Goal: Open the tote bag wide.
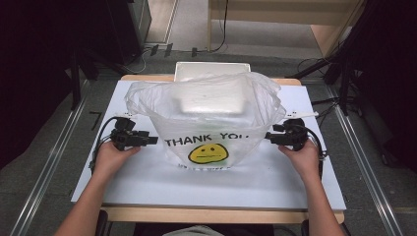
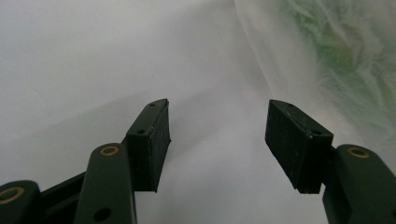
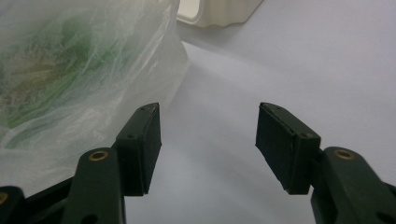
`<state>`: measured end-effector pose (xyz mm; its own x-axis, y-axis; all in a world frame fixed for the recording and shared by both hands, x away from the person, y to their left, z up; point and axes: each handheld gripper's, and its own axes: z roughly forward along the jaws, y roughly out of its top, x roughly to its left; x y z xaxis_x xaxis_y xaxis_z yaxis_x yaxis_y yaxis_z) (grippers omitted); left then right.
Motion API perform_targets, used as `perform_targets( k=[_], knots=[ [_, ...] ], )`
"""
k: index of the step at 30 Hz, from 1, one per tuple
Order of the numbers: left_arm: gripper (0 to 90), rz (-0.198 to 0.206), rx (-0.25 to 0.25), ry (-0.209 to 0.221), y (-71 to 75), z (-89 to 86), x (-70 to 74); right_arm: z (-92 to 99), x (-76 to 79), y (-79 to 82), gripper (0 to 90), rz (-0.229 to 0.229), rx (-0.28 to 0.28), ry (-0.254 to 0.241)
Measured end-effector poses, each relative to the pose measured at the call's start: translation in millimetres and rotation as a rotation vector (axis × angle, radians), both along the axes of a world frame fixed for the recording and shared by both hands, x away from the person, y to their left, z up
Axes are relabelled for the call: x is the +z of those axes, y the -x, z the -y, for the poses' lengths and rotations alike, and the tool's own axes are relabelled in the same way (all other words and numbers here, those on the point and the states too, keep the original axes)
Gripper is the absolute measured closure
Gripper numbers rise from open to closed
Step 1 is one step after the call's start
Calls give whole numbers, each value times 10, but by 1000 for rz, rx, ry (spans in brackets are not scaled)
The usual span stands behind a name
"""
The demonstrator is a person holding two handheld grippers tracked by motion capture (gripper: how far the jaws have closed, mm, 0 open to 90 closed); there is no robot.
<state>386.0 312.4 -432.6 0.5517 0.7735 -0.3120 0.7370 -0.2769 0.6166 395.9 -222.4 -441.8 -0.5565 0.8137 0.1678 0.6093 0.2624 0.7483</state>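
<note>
I have the plastic bag [image 1: 206, 115] standing open in the middle of the counter [image 1: 147, 182], its printed face turned toward the near edge and its mouth gaping upward. Its long axis runs side to side, from the counter's left edge toward the right, so each end points at one of my hands. A cream tray [image 1: 212, 70] sits behind it at the far edge, partly seen through the film.

My left claw [image 1: 153, 140] lies level just beside the bag's left flank, aimed inward; in the left gripper view its pads [image 2: 152, 140] stand spread with only bare counter between them and the film off to one side, not touching. My right claw [image 1: 269, 136] mirrors it at the right flank, also spread and pinching nothing, the crinkled film just beside one pad [image 3: 140, 144].

Both hands look equally near. As I judge it, the coming move turns on closing that small sideways gap, each claw sliding inward along the bag's long axis until film sits between the pads.
</note>
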Motion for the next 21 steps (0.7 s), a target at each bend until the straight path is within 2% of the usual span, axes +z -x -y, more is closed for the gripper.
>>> perform_targets(
  k=[1, 3, 5, 7, 8, 11, 13, 15, 17, 20, 21],
  knots=[
    [412, 4, -18, 22, -2, -7, 40, 21, 32, 0, 430, 7, 6, 0],
    [427, 29, -31, 40, -11, -21, 108, 88, 122, 0, 457, 23, 20, -28],
    [449, 23, -52, 39, -35, -17, 170, 163, 208, -19, 470, 28, 33, -78],
    [482, 38, -85, 14, -62, -6, 260, 215, 282, -37, 487, 19, 54, -105],
    [485, 44, -102, 5, -81, -5, 304, 228, 320, -45, 487, 17, 70, -102],
    [525, 63, -131, 21, -126, 4, 435, 258, 460, -61, 484, 35, 112, -100],
    [563, 92, -157, 16, -163, 8, 548, 277, 567, -74, 490, 61, 129, -101],
    [583, 101, -181, 7, -208, -5, 639, 287, 665, -87, 521, 88, 157, -96],
    [585, 112, -179, -6, -237, -2, 716, 298, 755, -110, 550, 98, 184, -102],
    [590, 80, -155, 4, -292, 0, 817, 302, 891, -166, 549, 69, 185, -90],
    [606, 81, -159, 6, -306, -5, 846, 301, 936, -179, 546, 70, 191, -87]
  ],
)
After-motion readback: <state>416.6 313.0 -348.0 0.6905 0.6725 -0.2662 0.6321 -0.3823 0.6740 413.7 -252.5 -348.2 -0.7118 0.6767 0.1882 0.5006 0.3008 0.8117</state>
